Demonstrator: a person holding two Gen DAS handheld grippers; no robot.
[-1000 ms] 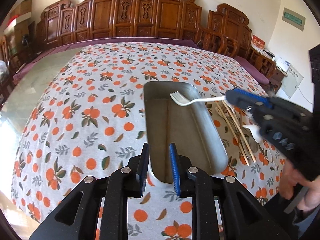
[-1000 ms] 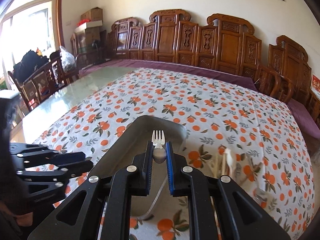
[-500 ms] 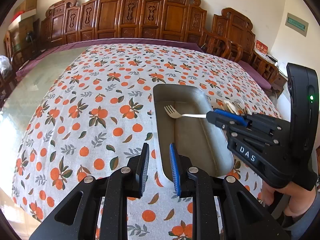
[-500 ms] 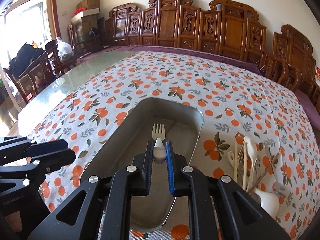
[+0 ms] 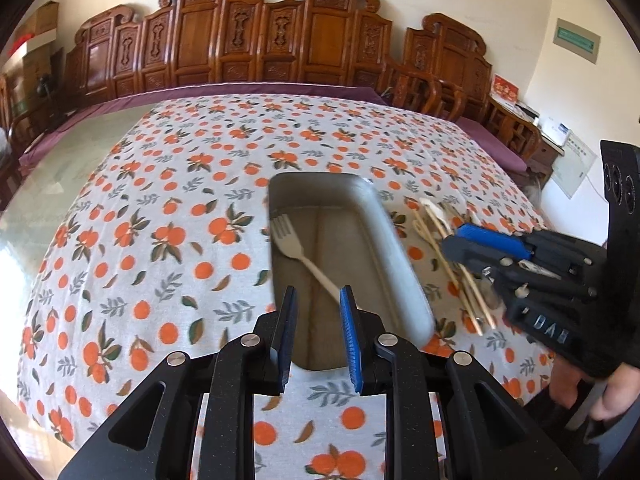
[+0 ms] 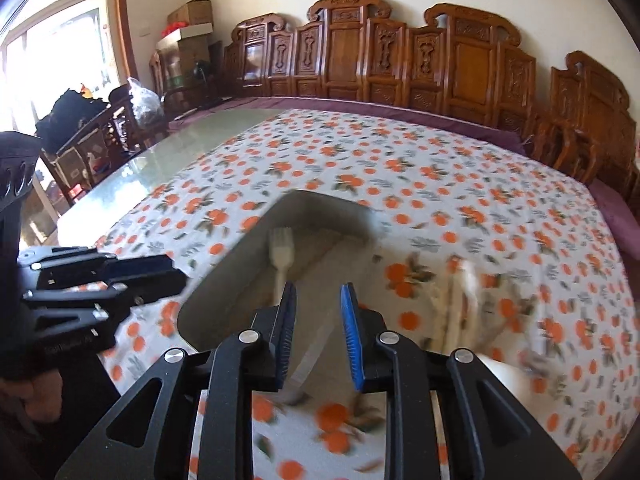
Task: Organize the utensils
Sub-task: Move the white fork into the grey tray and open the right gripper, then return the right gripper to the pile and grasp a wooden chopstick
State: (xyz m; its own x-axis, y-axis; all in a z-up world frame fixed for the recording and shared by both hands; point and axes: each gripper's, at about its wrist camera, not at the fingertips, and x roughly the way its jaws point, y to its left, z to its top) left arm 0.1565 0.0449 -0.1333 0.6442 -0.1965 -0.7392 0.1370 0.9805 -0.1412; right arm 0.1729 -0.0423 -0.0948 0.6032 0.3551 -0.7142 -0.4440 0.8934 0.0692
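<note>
Two views, entered in order.

Left wrist view. Left gripper: jaws parted, nothing between them, hovering over the near end of the metal tray. Tray: set on the orange-print cloth of the table. White plastic fork: lying flat in the tray, tines toward the far end, handle running back toward the left jaws. Half a second ago the fork was pinched in the right gripper above the tray; it is now released and at rest. Right gripper: drawn off to the right of the tray, over the remaining utensils — chopsticks and pale spoons lying on the cloth just beside the tray's right rim.

Right wrist view (blurred by motion). Right gripper: jaws now open and empty. Fork: in the tray, ahead and left of the jaws. Remaining utensils: on the cloth, right of the tray.

Assessment: one item stored; the pile beside the tray appears next.
</note>
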